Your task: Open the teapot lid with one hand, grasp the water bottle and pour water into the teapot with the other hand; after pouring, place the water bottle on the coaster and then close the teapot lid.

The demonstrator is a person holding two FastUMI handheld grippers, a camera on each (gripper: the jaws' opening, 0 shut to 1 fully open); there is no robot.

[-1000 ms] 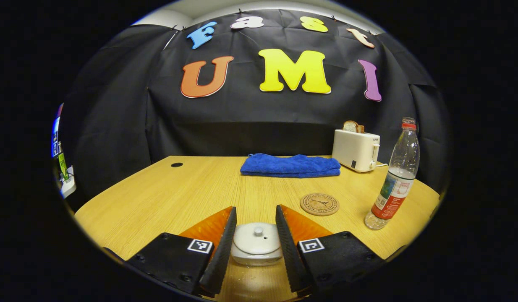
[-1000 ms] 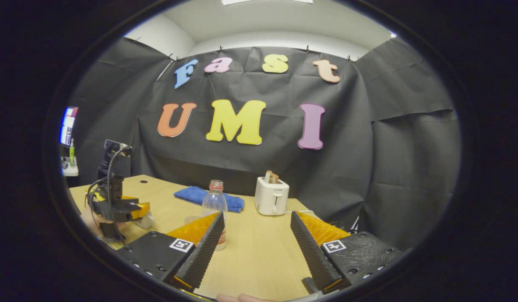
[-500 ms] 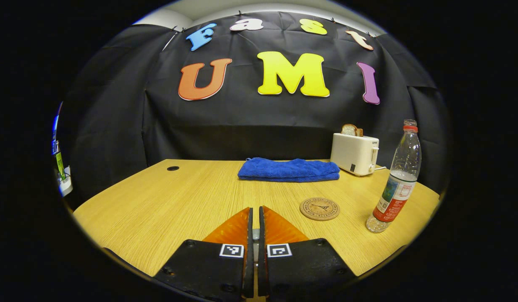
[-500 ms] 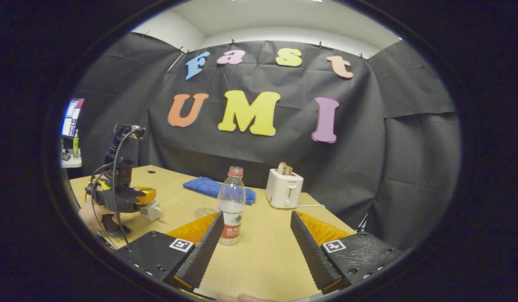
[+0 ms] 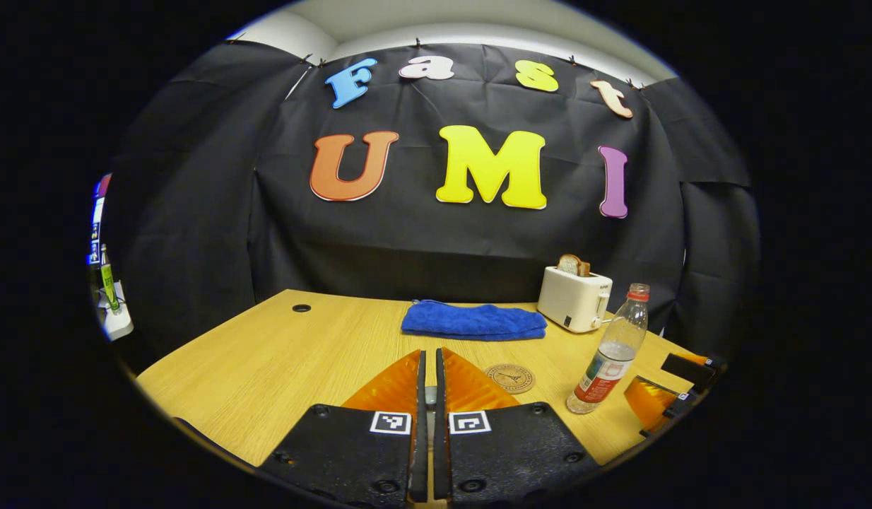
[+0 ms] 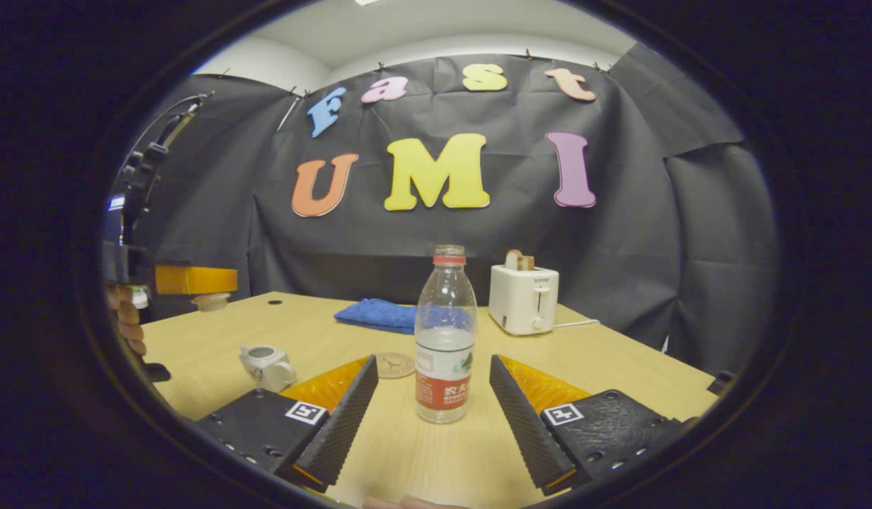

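With the lid [image 6: 211, 302] lifted clear in the closed left tool [image 5: 427, 385], the open right tool [image 6: 430, 396] brackets the upright water bottle [image 6: 445, 336]; teapot [image 6: 268, 365] sits at nine o'clock, pouring unstarted.

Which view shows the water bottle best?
The right gripper view: the water bottle stands upright, whole and central, ahead of the open fingers. In the left gripper view it appears smaller, off to the right on the table.

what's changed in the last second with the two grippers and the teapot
The left gripper closed on the lid and lifted it off the teapot, now open. The right gripper, open, moved up to straddle the water bottle. Bottle, coaster unmoved.
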